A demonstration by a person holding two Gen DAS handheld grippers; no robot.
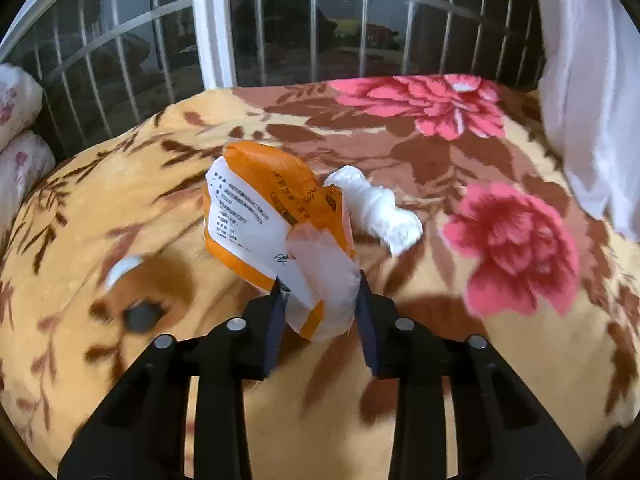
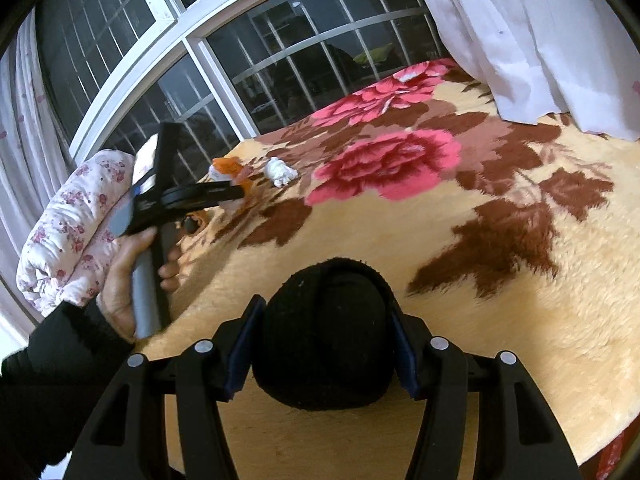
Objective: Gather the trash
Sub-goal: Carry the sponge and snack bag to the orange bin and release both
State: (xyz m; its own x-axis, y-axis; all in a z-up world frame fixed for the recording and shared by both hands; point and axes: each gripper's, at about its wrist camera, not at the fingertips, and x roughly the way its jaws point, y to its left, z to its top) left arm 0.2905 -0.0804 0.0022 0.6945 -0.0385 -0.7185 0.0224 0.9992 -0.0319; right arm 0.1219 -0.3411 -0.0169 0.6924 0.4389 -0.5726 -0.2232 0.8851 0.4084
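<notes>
An orange and white snack wrapper (image 1: 264,208) stands crumpled on the flowered blanket (image 1: 120,208). My left gripper (image 1: 320,280) is shut on its pale lower end, a pad against each side. Just right of the wrapper lies a white tissue wad (image 1: 376,208). The right wrist view shows the same wrapper (image 2: 226,166) and tissue wad (image 2: 280,172) far off, with the left gripper (image 2: 240,192) reaching to the wrapper in a person's hand (image 2: 120,280). My right gripper (image 2: 324,304) is shut on a black fuzzy rounded object (image 2: 324,340) that fills its jaws.
The blanket covers a bed below a barred window (image 1: 280,32). A white curtain (image 1: 592,100) hangs over the bed's right side. Rolled flowered bedding (image 2: 76,224) lies at the left edge, behind the person's hand and dark sleeve (image 2: 52,368).
</notes>
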